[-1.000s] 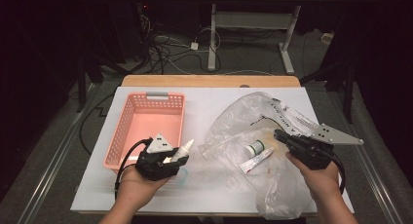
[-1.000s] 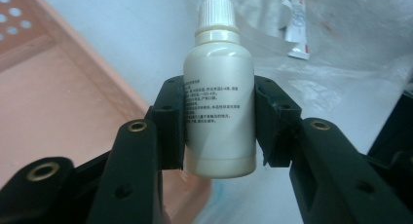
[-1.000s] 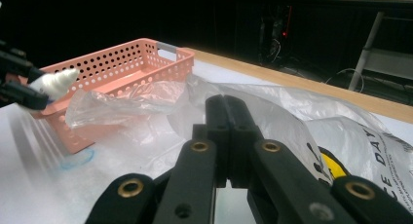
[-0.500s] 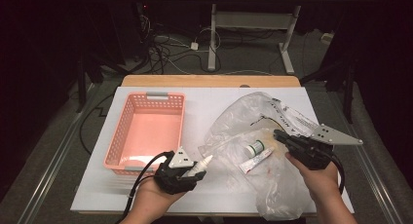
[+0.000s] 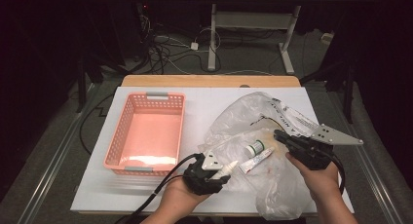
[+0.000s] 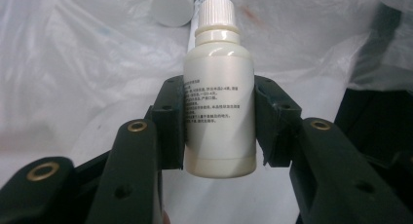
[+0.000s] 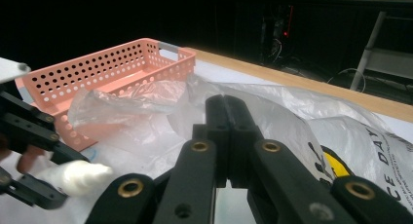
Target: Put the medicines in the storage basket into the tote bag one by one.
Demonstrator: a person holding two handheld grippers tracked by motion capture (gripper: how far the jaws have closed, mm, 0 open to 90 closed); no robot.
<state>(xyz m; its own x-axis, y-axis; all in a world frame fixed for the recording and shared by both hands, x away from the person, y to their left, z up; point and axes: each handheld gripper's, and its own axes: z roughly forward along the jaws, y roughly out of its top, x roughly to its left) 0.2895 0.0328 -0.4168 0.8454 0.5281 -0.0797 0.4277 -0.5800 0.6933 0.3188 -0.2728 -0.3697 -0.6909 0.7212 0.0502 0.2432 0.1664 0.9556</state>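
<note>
— What does the left gripper (image 5: 220,171) hold?

— A small white dropper bottle (image 6: 220,107), squeezed at its body between both jaws, cap pointing to the clear plastic bag (image 5: 253,136).

— And the right gripper (image 5: 278,135)?

— Its jaws are pressed together on the film of the bag, at the edge. Inside the bag lie a tube (image 5: 254,161) and a small white-capped bottle (image 5: 253,147). The pink basket (image 5: 146,136) stands just beside, on the left.

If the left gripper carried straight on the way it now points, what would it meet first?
Probably the clear plastic bag: the left gripper, shut on the white dropper bottle, aims into it, toward the white-capped jar and tube beyond, though depth is unclear.
</note>
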